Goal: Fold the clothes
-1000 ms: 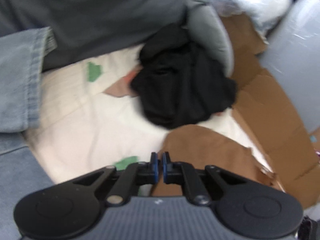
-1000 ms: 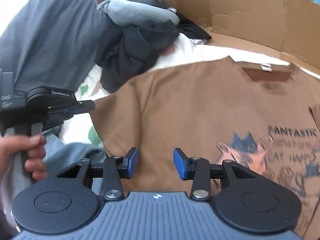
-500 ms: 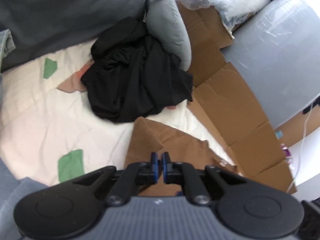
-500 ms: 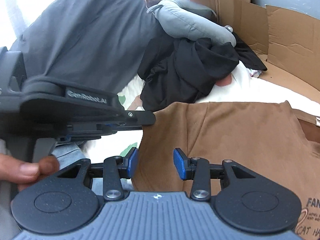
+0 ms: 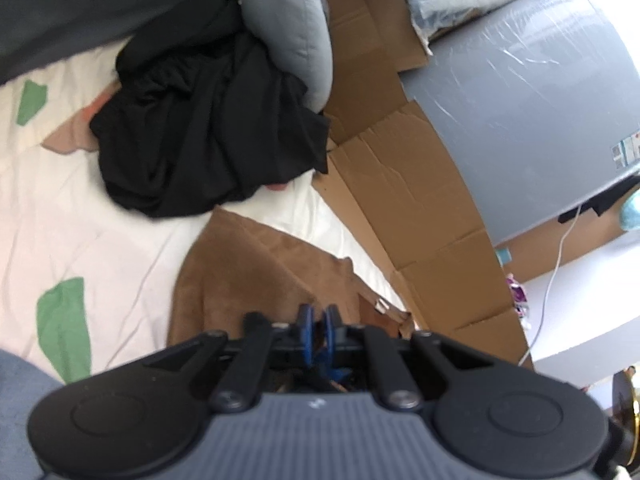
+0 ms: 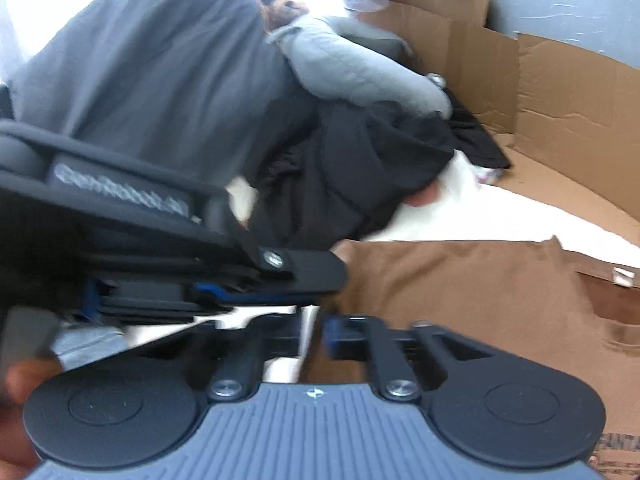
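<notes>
On the white bed sheet (image 5: 100, 232), the soft, light brown cotton T-shirt (image 6: 460, 292) droops; right claw (image 6: 312, 336) pinches its sleeve edge, left claw (image 5: 316, 332) is opening with cloth between its pads.

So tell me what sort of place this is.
Most likely a bedroom at home, with clothes being folded on a bed: a white sheet with green patches, a grey pillow, and a pile of black clothes beside a brown T-shirt. Flattened cardboard lines one side.
</notes>
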Demonstrator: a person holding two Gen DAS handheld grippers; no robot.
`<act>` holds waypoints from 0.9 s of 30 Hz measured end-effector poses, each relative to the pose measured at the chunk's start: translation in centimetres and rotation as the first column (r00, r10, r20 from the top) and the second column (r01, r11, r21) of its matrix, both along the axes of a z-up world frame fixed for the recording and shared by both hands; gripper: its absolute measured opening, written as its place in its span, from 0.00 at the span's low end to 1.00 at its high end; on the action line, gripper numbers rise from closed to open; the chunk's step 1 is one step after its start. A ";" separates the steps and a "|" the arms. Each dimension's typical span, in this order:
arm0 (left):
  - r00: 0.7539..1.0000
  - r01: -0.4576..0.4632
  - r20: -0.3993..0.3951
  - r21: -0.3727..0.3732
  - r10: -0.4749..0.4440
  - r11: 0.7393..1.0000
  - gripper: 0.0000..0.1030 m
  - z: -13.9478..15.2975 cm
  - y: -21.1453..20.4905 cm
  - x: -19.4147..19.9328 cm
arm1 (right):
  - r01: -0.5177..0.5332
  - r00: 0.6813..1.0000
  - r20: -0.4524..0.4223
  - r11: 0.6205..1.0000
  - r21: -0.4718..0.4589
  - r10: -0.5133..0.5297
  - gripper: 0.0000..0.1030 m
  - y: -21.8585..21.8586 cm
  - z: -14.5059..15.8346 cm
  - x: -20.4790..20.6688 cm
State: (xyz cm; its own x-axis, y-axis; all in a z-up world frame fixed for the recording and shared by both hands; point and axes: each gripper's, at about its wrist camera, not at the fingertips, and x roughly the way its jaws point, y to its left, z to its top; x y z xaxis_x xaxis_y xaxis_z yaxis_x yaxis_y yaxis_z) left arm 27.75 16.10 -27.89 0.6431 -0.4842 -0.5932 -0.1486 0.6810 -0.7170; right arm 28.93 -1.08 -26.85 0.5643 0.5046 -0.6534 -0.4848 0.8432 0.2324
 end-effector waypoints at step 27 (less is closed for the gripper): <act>0.988 0.151 -0.095 0.379 -0.123 0.913 0.53 -3.5 -0.9 9.8 | 0.273 0.943 -0.194 0.962 -0.016 -0.270 0.01 -9.8 -5.2 3.0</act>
